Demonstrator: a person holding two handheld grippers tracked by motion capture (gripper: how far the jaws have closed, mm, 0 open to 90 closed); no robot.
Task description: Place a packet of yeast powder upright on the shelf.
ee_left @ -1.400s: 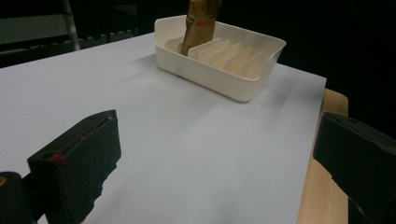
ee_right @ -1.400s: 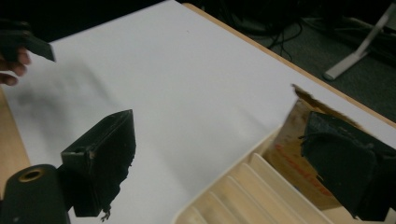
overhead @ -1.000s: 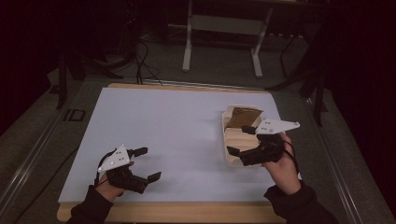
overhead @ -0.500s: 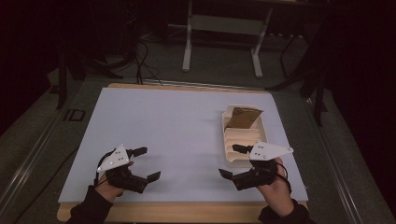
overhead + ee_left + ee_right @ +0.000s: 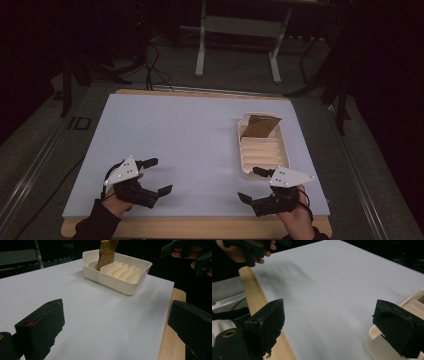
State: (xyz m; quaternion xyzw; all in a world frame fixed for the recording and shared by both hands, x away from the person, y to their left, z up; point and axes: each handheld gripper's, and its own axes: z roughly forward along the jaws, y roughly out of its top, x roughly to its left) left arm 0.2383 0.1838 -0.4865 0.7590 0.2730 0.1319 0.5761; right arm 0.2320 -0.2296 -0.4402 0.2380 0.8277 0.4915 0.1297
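Note:
A cream slotted rack (image 5: 263, 147) lies on the right of the white table sheet (image 5: 190, 145), with a brown-gold packet (image 5: 260, 126) standing in its far slot. The left gripper view shows the same rack (image 5: 117, 272) and packet (image 5: 107, 251) ahead. My left gripper (image 5: 156, 176) rests open near the front left edge, nothing between its jaws. My right gripper (image 5: 251, 185) hovers open at the front right, just before the rack's near end, also empty. A corner of the rack (image 5: 387, 345) sits by its right jaw.
A wooden table edge (image 5: 200, 227) runs along the front under the sheet. A metal stand (image 5: 240, 30) and cables (image 5: 150, 55) lie on the floor beyond the table. The other hand and gripper (image 5: 249, 250) appear far off in the right gripper view.
My right gripper drew back from over the rack toward the front edge of the table, open and empty. The packet stays in the rack. The left gripper has not moved.

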